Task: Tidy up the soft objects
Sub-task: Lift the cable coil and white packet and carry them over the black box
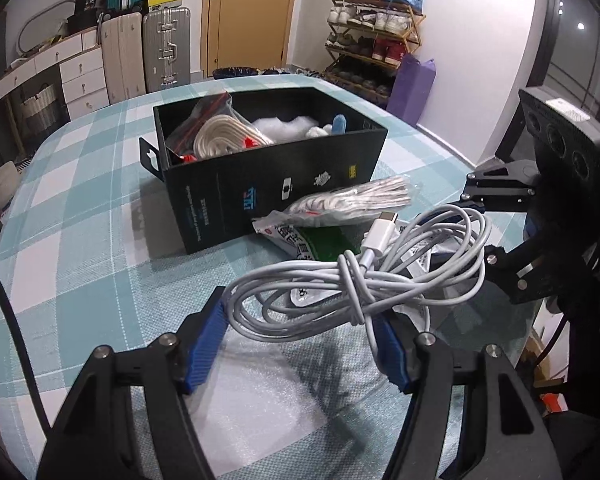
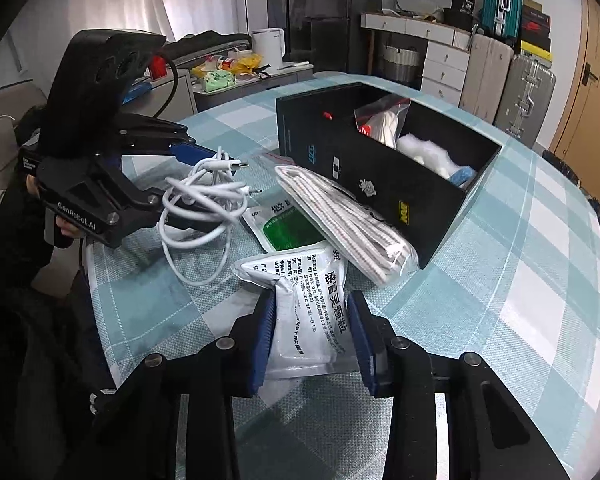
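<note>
Now the left gripper (image 1: 300,340) fingers sit wide around the white cable (image 1: 360,280); right gripper (image 2: 312,344), half open, straddles the packet (image 2: 312,320). Squeeze gently, then lift toward the box (image 1: 268,184), upper middle.

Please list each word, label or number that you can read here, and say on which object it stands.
"GenRobot.AI": on the black left tool.
"感冒灵颗粒": on the white foil medicine pouch between the right tool's fingers.
Small print on that pouch: too small.
Logos and text on the black cardboard box: blurred.
Shoebox labels in the background: unreadable.
</note>
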Available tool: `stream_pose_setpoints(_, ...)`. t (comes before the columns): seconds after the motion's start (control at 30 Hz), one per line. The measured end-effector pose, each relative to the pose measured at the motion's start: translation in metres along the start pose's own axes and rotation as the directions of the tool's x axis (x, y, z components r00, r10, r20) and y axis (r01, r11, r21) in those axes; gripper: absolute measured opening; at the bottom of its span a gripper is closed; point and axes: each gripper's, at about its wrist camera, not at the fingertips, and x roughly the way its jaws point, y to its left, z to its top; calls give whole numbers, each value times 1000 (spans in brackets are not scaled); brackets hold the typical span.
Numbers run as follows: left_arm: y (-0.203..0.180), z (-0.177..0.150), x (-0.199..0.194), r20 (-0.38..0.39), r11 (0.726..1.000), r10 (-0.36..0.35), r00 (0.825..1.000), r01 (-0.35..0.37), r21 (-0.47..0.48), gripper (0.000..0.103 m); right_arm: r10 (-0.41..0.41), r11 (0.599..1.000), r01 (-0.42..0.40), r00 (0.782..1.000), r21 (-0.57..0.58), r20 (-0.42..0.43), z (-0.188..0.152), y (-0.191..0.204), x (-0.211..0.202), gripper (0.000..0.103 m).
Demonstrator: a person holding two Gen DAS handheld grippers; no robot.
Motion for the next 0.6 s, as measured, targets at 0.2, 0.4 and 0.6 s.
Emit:
stream_pose_setpoints(0.2, 3, 3, -12, 39, 1000, -16, 999, 16, -19, 67, 6, 1000, -6, 1000, -16, 17, 2, 5, -8, 36)
stream_pose_setpoints(0.4, 10, 10, -31, 109, 998, -25, 994, 32, -60, 67, 5, 1000, -3, 999, -30, 53, 5, 8, -21, 36)
stream_pose_setpoints(0.6, 13, 16, -43, 154, 996, 6, 988, 8, -90, 67, -8, 1000, 11, 993, -25, 118, 11, 8, -39, 36)
